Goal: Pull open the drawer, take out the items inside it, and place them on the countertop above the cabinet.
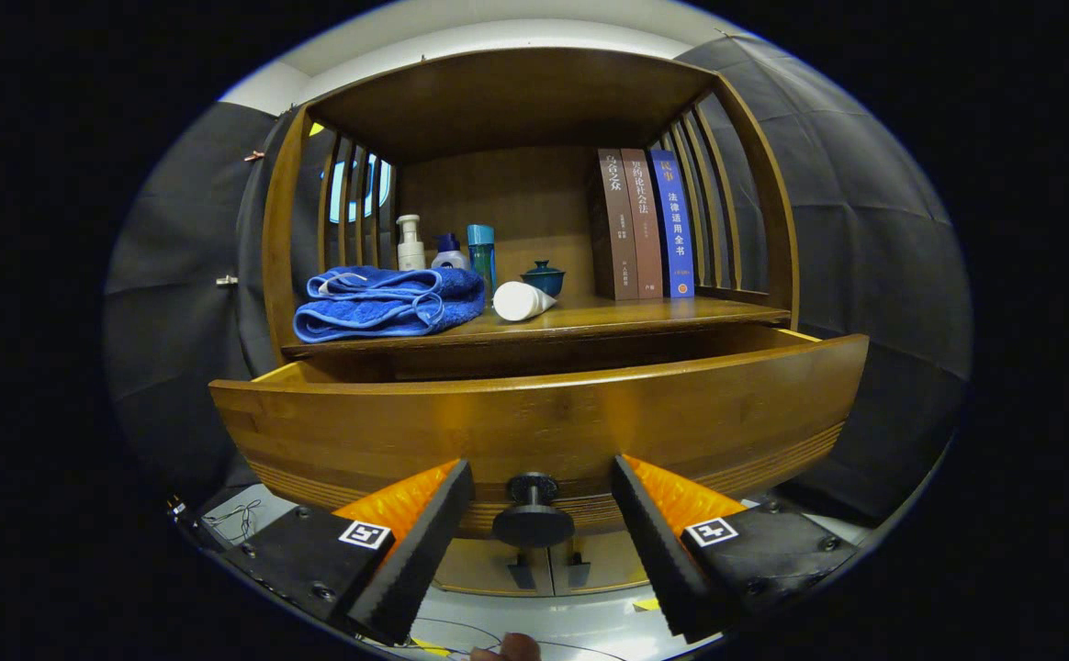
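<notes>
The claw [534, 523] is seen nearest, its two fingers spread wide apart with the round dark knob [533, 514] of the drawer standing in the gap between them; neither finger is seen to press on the knob, so the claw is judged to be released and nothing is held in it; just below the fingers, a small part of a person's hand [509, 648] is glimpsed. Directly beyond the fingertips the drawer [534, 431] is found pulled well out from the cabinet, its curved wooden front close ahead of the claw; the opening step is therefore judged as done. The inside of the drawer is hidden by its tall front, so whether any items lie within cannot be told; the taking out is judged as the part left, or it may be partly carried out, which cannot be settled from this angle. Farther on, upon the bench [590, 319] above the drawer, a folded blue towel [389, 303] is laid towards the left, with a white tube [523, 300] on its side just beside it; behind these some small bottles [447, 248] and a little lidded blue pot [543, 277] are ranged, and three books [645, 225] are stood upright at the right.
</notes>
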Demonstrator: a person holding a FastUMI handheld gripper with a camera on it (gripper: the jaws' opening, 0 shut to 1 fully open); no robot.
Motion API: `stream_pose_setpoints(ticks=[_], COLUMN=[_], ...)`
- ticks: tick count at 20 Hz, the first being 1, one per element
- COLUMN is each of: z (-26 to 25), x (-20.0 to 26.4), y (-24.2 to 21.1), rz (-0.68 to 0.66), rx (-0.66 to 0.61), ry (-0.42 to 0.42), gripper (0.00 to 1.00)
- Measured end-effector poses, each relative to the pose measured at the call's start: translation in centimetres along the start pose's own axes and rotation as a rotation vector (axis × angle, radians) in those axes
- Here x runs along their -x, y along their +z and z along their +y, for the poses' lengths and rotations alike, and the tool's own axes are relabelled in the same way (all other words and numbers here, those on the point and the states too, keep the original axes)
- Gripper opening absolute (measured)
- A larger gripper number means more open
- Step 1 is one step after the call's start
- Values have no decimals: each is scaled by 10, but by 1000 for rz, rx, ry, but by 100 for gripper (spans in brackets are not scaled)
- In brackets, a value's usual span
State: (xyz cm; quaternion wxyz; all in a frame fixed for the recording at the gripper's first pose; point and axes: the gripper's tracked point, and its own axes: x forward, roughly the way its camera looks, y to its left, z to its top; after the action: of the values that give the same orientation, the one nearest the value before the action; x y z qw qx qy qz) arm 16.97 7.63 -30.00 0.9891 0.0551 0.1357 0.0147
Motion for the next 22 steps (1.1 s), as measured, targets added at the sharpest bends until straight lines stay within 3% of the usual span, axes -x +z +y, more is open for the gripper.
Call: stream_pose_setpoints(ticks=[15,22], z=[-2,-6], x=[-78,-80], y=[12,8], rz=[-5,-14], rx=[-35,-60], ry=[2,-6], gripper=[98,99])
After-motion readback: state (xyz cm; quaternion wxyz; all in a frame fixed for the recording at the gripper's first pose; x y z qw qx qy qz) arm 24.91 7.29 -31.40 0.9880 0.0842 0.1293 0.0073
